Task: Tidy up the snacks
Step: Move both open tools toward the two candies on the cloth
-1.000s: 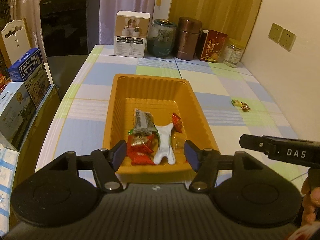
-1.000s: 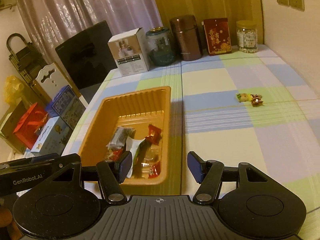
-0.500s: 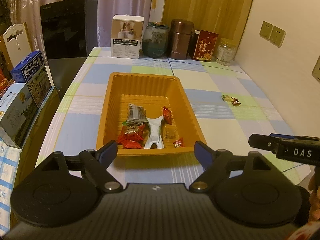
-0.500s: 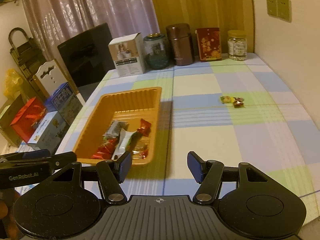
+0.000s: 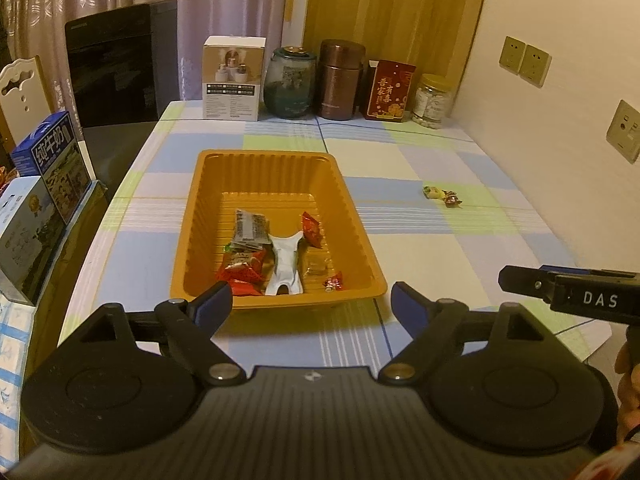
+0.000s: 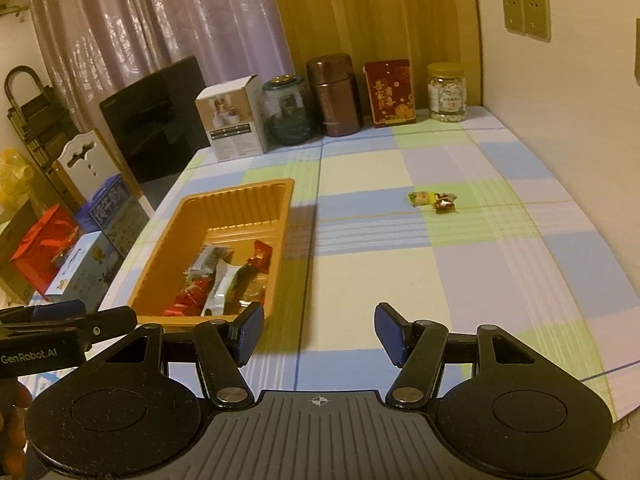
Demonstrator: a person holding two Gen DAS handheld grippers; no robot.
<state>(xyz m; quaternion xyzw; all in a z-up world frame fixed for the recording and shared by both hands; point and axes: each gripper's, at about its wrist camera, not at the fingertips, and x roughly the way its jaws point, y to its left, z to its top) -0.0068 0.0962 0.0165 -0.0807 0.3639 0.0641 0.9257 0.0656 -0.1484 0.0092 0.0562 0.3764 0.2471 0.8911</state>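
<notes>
An orange tray point(image 5: 360, 236) point(image 6: 168, 252) sits on the checked tablecloth and holds several wrapped snacks: red packets point(image 5: 240, 274), a white packet point(image 5: 285, 264), a grey one point(image 5: 249, 232). Two small candies point(image 5: 442, 196) point(image 6: 434, 201) lie loose on the cloth to the right of the tray. My left gripper point(image 5: 312, 304) hangs before the tray's near rim, open, with nothing between its fingers. My right gripper point(image 6: 318, 330) is open and empty too, to the right of the tray's near corner. Each gripper's side shows in the other's view.
Along the table's far edge stand a white box point(image 5: 233, 78), a glass jar point(image 5: 289, 84), a brown canister point(image 5: 340, 80), a red box point(image 5: 390, 90) and a candy jar point(image 5: 432, 100). Cartons point(image 5: 44, 184) are stacked off the left edge. A wall runs along the right.
Both grippers have drawn back from the tray, which looks smaller and farther now. The left gripper's jaws have spread wider. The right gripper's jaws kept their width.
</notes>
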